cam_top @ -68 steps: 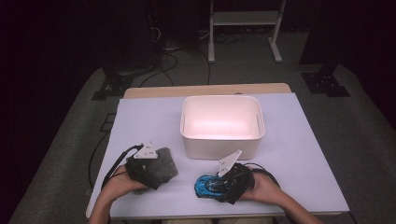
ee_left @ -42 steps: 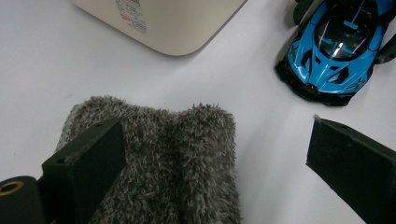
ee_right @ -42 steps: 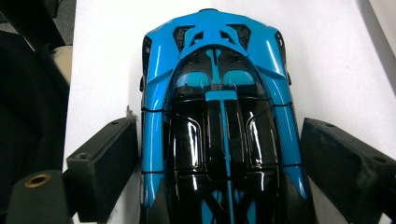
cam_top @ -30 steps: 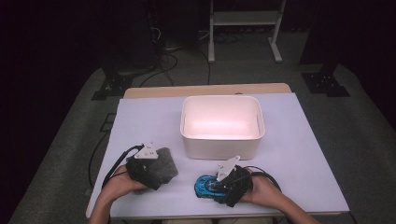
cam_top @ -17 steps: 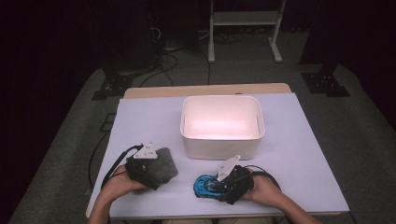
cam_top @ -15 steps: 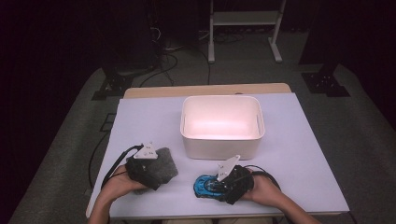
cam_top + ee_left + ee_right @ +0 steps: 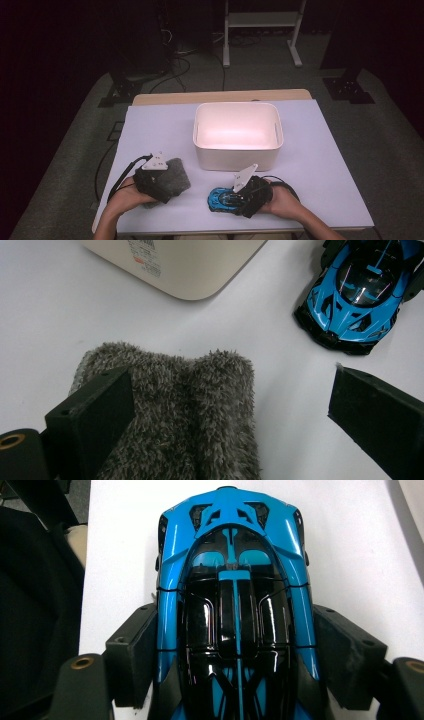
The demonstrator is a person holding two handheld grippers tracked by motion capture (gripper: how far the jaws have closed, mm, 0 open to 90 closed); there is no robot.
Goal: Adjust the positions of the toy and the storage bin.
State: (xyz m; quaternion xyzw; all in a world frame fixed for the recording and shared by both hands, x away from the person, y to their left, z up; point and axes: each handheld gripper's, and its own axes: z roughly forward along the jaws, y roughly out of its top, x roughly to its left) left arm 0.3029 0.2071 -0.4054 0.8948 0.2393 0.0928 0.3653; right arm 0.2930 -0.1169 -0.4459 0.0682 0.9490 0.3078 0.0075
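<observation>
A person sits at a white table (image 7: 330,150) with a gripper in each hand. The right gripper (image 7: 235,197), at about five o'clock on the table, has just been closing its jaws, and they now press both flanks of a blue toy car (image 7: 232,605). The car sits on its wheels on the table, nose pointing toward nine o'clock.

The left gripper (image 7: 167,172), at about seven o'clock, hovers with its jaws spread wide over a grey cloth (image 7: 175,410) lying flat beneath it; one jaw is above the cloth, the other above bare table.

A cream bin (image 7: 237,132) stands at the table's centre, at twelve o'clock from both grippers.

The car looks light, rigid and glossy, so probably slippery; the flat sides amidships, where the jaws now sit, seem the safest hold. The cloth looks soft and limp, best pinched at a raised fold.
</observation>
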